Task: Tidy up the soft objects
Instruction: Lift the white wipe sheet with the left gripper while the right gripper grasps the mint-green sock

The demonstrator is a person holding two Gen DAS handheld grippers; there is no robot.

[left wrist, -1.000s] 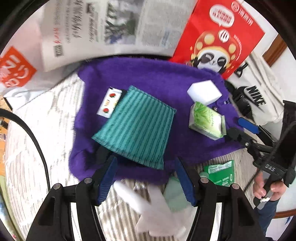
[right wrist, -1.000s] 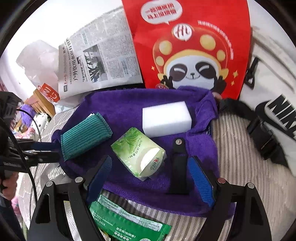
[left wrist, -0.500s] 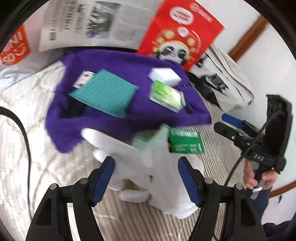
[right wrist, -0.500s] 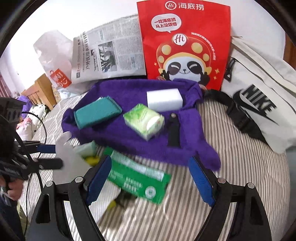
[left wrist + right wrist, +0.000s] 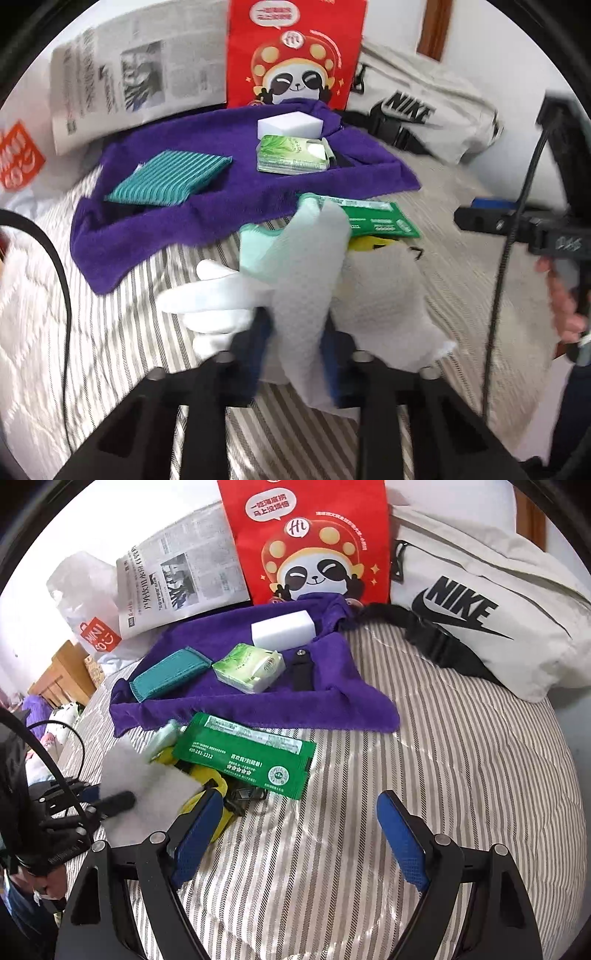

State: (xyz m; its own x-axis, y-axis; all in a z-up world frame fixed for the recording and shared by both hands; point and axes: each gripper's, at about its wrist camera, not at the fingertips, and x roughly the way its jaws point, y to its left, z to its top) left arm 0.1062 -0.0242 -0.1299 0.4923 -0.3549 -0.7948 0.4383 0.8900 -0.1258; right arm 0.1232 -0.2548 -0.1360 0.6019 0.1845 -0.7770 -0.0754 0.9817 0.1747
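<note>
Our left gripper (image 5: 295,354) closing on the white textured cloth (image 5: 303,295) between its pads, white glove (image 5: 218,295) just left of it, our right gripper (image 5: 299,834) spread wide, empty, green packet (image 5: 243,753) ahead-left, purple towel (image 5: 258,701) beyond.

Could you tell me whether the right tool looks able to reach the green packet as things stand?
Probably yes: the right tool is open and empty, and the green packet lies just ahead on the striped bedding with its top uncovered.
</note>
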